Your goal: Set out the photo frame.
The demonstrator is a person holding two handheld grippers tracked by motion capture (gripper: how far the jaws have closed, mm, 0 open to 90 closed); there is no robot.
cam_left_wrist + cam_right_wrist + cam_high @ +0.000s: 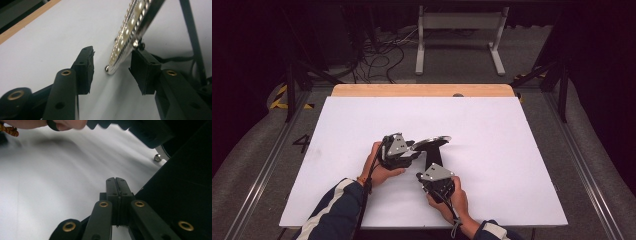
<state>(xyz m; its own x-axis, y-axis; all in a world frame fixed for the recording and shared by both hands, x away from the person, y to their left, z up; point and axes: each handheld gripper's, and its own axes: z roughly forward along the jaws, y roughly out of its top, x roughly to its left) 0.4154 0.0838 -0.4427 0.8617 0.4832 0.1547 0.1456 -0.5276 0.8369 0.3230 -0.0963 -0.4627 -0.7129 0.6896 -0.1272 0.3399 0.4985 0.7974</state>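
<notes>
At the lower centre of the high view, the right gripper has its jaws pressed together, holding nothing, beside a black stand. Just above and left, the left gripper is spread wide around the edge of a tilted, bead-rimmed mirror without clamping it. With the mirror unheld, a careless squeeze may knock or tip it.

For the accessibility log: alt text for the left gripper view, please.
The left hand-held gripper is open over a white table, its black jaws either side of the lower edge of a tilted, shiny silver object studded with beads.
</notes>
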